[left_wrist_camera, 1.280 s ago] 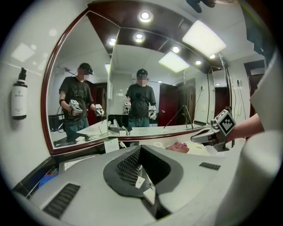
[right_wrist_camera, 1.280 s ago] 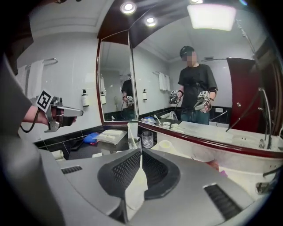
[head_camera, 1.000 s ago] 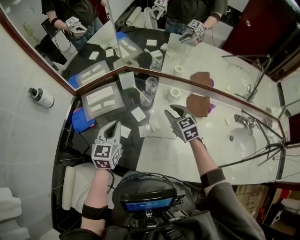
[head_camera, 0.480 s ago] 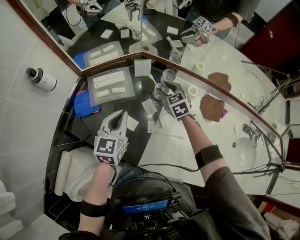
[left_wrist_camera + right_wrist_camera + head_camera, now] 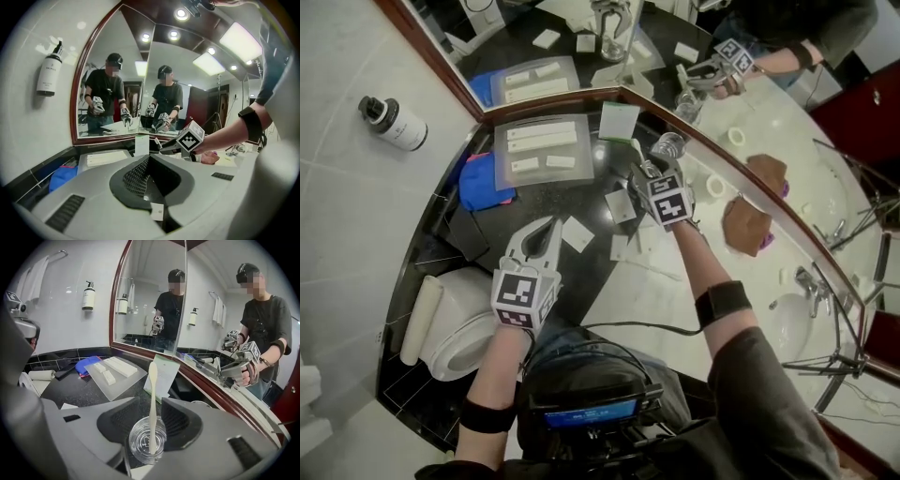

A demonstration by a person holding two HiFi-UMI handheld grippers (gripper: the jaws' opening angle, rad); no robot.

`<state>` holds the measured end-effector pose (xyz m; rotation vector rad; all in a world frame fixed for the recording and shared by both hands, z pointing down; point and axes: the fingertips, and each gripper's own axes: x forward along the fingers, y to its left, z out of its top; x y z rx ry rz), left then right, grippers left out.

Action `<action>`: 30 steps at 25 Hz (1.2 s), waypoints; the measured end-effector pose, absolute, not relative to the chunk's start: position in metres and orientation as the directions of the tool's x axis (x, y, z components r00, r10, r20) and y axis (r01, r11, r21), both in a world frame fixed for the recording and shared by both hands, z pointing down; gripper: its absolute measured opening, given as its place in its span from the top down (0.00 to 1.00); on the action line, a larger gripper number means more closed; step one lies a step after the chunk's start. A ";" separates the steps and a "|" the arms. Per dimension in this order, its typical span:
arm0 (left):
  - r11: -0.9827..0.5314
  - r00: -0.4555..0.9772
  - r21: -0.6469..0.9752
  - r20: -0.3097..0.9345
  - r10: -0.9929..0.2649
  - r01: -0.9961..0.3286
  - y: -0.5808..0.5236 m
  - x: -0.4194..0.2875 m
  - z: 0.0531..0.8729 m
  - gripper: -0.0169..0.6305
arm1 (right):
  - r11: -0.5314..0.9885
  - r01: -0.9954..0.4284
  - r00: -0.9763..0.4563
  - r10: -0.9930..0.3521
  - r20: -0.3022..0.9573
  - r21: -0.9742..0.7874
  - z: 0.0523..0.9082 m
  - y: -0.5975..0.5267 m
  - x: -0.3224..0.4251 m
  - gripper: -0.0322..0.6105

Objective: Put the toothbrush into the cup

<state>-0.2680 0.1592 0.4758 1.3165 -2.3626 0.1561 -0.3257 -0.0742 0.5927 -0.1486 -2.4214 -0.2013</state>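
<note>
Head view, looking down: big corner mirror [image 5: 572,28] in a brown frame runs along the back. The counter [image 5: 525,202] sits under it, black stone on the left, white on the right. Toilet [image 5: 459,337] is below the black end, w/ a loo roll [image 5: 417,321] beside it. Clear tray [image 5: 584,150] w/ white boxes lies on the black stone, blue cloth [image 5: 483,183] just left of it. Brown cloth [image 5: 745,225] is well over on the white part, nr the mirror. Pump bottle [image 5: 394,122] hangs on the wall tiles at the left.

Left gripper [image 5: 553,223] is held over the black stone, pointing toward the tray. Its jaws are pressed together, nothing btwn them. A small white packet [image 5: 578,232] lies just beside its tip.

Right gripper [image 5: 639,171] is out at arm's length nr the mirror corner. Its jaws stand apart & have just been closing in, w/ the cup [image 5: 147,446] btwn them. In the right gripper view the clear glass sits deep in the gap, pads close on both sides, but I can't see them pressing on it.

A white-&-green card [image 5: 166,376] leans on the mirror frame just behind the cup. Another glass [image 5: 667,145] stands just beyond the right gripper, by the frame.

Toothbrush [image 5: 153,394]: pale, already in the cup, lower end down inside, near upright, rising well above the rim.
</note>
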 end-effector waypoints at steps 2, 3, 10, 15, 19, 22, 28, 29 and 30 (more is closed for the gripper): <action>0.553 -0.462 0.112 0.428 -0.776 -0.825 0.164 -0.269 0.480 0.97 | 0.982 0.152 -0.751 0.042 0.659 0.111 0.597 -0.076 -0.328 0.74; 0.557 -0.465 0.113 0.431 -0.773 -0.823 0.165 -0.270 0.482 0.97 | 0.982 0.148 -0.749 0.035 0.662 0.116 0.599 -0.077 -0.330 0.75; 0.559 -0.466 0.118 0.429 -0.774 -0.820 0.164 -0.272 0.483 0.97 | 0.979 0.150 -0.749 0.021 0.662 0.139 0.598 -0.079 -0.331 0.87; 0.557 -0.464 0.116 0.429 -0.775 -0.822 0.164 -0.270 0.482 0.97 | 0.978 0.146 -0.765 0.018 0.644 0.146 0.588 -0.082 -0.331 0.87; 0.559 -0.466 0.117 0.427 -0.775 -0.821 0.166 -0.266 0.480 0.97 | 0.976 0.150 -0.780 0.017 0.626 0.160 0.574 -0.083 -0.330 0.88; 0.557 -0.467 0.115 0.421 -0.777 -0.822 0.167 -0.260 0.478 0.97 | 0.971 0.157 -0.792 0.014 0.610 0.182 0.560 -0.081 -0.327 0.88; 0.540 -0.455 0.117 0.410 -0.791 -0.834 0.167 -0.244 0.467 0.97 | 0.953 0.170 -0.826 -0.002 0.563 0.252 0.515 -0.078 -0.311 0.88; 0.532 -0.447 0.120 0.408 -0.796 -0.838 0.166 -0.240 0.464 0.97 | 0.949 0.170 -0.832 -0.006 0.554 0.267 0.506 -0.078 -0.306 0.88; 0.527 -0.443 0.121 0.405 -0.800 -0.841 0.165 -0.236 0.462 0.97 | 0.945 0.172 -0.838 -0.009 0.546 0.279 0.497 -0.078 -0.299 0.88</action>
